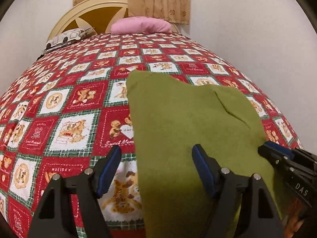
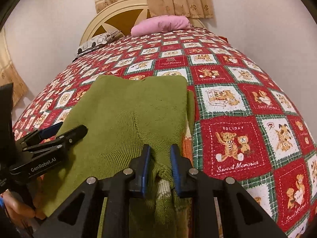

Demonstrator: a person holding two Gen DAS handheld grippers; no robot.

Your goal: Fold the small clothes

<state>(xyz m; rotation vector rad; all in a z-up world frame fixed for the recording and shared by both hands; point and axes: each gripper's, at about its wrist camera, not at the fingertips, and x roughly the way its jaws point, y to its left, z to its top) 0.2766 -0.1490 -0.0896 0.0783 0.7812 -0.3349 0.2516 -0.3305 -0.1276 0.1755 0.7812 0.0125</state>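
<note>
Now green knit garment [image 2: 126,119] on bedspread [image 2: 237,107]

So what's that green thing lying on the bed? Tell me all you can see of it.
The green garment is a small olive knitted piece with ribbed texture, and a seam or crease runs across it. It lies mostly flat on the red teddy-bear bedspread, near the foot of the bed. The right gripper has a bunched fold of its near edge between its blue pads. The left gripper is open over its left edge, one finger on the knit and the other over the bedspread.
</note>
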